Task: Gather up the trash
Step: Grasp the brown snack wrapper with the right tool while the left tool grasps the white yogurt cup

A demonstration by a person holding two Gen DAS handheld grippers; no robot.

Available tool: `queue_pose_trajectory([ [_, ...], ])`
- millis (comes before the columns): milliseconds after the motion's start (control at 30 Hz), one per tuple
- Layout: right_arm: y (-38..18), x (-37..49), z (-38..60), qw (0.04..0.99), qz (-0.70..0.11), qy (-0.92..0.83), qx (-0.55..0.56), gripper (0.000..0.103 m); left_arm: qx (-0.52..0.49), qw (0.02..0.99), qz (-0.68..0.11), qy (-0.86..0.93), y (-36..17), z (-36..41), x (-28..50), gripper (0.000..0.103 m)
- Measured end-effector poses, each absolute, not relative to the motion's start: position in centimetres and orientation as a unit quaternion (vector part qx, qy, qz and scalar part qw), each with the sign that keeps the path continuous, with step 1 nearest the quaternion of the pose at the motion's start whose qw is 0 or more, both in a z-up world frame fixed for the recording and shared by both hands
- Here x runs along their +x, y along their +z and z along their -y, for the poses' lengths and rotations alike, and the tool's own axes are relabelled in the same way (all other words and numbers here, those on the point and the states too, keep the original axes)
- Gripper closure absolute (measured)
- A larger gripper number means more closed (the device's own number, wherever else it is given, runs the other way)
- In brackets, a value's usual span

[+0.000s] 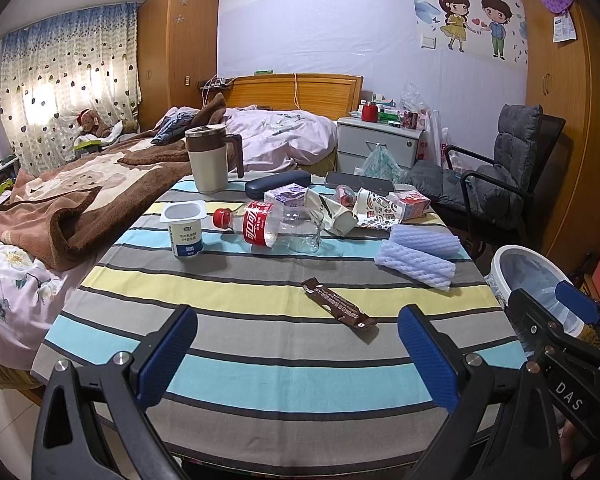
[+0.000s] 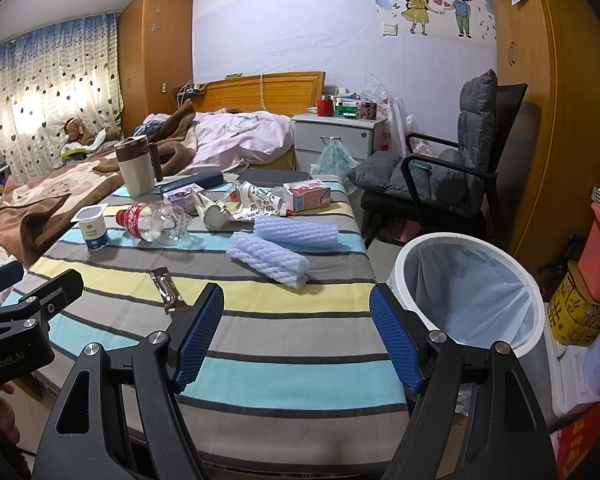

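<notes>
Left gripper at bottom centre of its frame, jaws wide apart, nothing between them; it hangs above the near edge of the table. Right gripper likewise spread and empty, bottom centre, over the table's near right part.

Open striped cloth fills the lower middle of both frames. Only the brown wrapper lies there, just ahead of the left gripper, flat and slanted.

Trash sits in the middle band: yogurt cup upright at left; cola bottle on its side just right of it; two blue foam rolls at right, near the table's right edge, touching each other. Behind them, crumpled paper cups and a red-white carton bunched together.

Bin stands on the floor at lower right, beside the table's right edge, bag-lined, mouth open.

Far edge: mug and dark case. Bed abuts the table's left side; chair at right beyond the bin.
</notes>
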State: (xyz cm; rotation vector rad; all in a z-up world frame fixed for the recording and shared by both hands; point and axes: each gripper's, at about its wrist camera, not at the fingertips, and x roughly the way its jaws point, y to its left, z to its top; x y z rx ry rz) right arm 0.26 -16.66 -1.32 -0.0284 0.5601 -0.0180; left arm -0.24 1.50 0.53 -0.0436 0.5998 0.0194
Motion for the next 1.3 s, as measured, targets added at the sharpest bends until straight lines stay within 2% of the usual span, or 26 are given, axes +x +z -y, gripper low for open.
queue_pose_trajectory([
  [900,-1.4,1.1,16.3,0.958,-0.285,-0.007,-0.019,0.026,-0.029,0.953,-0.302,0.011,-0.1,-2.4,0.9,0.001],
  [1300,-2.6,2.8,14.8,0.953,-0.297,0.051,-0.021,0.027,-0.051,0.940,-0.336,0.011,-2.0,-7.5,3.5,0.001],
])
